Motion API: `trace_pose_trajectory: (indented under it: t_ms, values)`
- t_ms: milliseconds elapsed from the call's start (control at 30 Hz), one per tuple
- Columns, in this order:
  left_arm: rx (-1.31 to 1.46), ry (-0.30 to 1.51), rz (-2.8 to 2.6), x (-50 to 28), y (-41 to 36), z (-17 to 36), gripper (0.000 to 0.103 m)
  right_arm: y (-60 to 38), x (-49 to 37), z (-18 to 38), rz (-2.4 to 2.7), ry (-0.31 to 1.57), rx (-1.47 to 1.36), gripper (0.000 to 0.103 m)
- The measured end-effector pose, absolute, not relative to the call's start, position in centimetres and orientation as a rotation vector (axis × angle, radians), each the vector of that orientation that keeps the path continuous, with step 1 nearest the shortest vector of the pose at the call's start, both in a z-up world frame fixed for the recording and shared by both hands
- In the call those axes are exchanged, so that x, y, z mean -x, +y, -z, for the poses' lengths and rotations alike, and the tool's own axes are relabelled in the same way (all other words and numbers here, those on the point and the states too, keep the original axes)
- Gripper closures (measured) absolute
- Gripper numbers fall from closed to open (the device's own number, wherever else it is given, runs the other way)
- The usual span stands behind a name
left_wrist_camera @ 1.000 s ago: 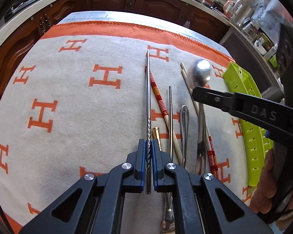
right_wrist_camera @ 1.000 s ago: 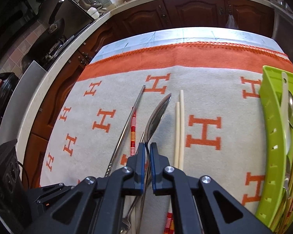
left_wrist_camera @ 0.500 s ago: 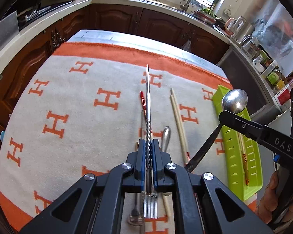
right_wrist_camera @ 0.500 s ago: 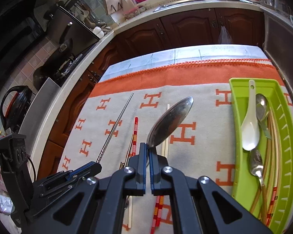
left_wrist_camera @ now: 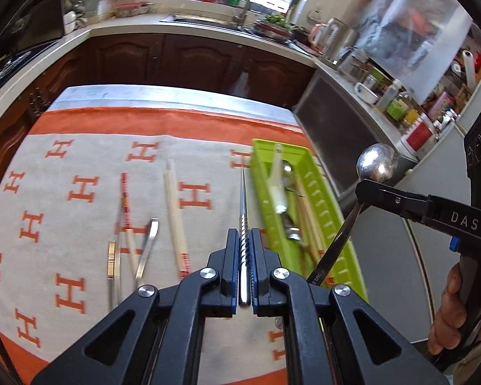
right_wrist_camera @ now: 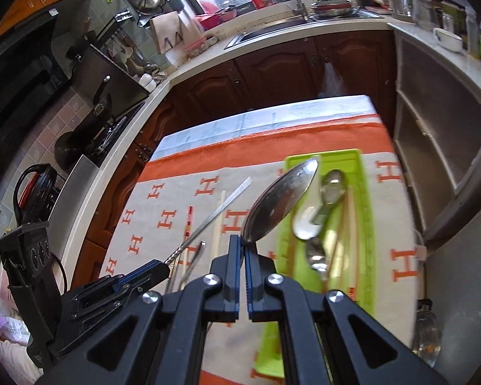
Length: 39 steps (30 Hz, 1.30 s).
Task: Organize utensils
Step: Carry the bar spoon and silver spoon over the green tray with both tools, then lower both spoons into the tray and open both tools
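Note:
My left gripper (left_wrist_camera: 245, 240) is shut on a silver metal chopstick (left_wrist_camera: 243, 199) with a twisted grip, held above the cloth just left of the green tray (left_wrist_camera: 330, 205). My right gripper (right_wrist_camera: 244, 247) is shut on the neck of a large metal spoon (right_wrist_camera: 280, 202), whose bowl hangs over the green tray's (right_wrist_camera: 367, 224) left rim. In the left wrist view the right gripper (left_wrist_camera: 365, 192) and its spoon (left_wrist_camera: 376, 166) are in the air right of the tray. The right wrist view shows the left gripper (right_wrist_camera: 157, 269) at lower left with its chopstick (right_wrist_camera: 221, 211).
On the orange-and-grey cloth (left_wrist_camera: 80, 224) lie a cream chopstick pair (left_wrist_camera: 174, 211), a red-striped chopstick (left_wrist_camera: 124, 199) and metal utensil handles (left_wrist_camera: 147, 247). The tray holds a white ceramic spoon (left_wrist_camera: 277, 189), metal spoons and chopsticks. Dark cabinets (left_wrist_camera: 176, 61) stand beyond the table. A hand (left_wrist_camera: 449, 314) grips the right tool.
Both grippers have risen and swung right toward the green tray. The chopstick and the spoon have come off the cloth with them, and the spoon now hangs over the tray.

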<state>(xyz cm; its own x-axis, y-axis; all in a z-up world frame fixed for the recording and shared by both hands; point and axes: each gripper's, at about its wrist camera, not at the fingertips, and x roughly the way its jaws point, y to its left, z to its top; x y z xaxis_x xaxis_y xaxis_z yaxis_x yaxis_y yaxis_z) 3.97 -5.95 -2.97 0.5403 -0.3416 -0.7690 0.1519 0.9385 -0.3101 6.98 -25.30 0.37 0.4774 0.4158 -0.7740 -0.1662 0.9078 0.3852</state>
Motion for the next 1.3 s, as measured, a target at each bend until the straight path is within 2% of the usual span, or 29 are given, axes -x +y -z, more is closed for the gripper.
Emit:
trace_pose_trajectory:
  t_ms: [233, 533, 733, 1100, 1300]
  values:
    - [0.186, 0.948, 0.286, -4.2, -10.6, 3.1, 0.096, -29.2, -7.2, -0.4, -0.326, 1.065, -0.142, 0.101]
    - [0.199, 0.893, 0.167, -4.5, -10.1, 2.6, 0.1, -27.4, -9.8, 6.1, -0.375, 1.237, 0.069, 0.101]
    - [0.167, 0.792, 0.118, -4.0, -10.0, 0.1, 0.1, -27.1, -11.6, 8.7, -0.359, 1.288, 0.016, 0.1]
    - [0.089, 0.59, 0.159, -2.1, -12.3, -4.6, 0.1, -28.0, -10.4, 8.2, -0.396, 1.265, -0.062, 0.1]
    - [0.012, 0.538, 0.209, -1.7, -14.5, -4.7, 0.1, -28.2, -9.3, 7.3, -0.398, 1.234, -0.078, 0.1]
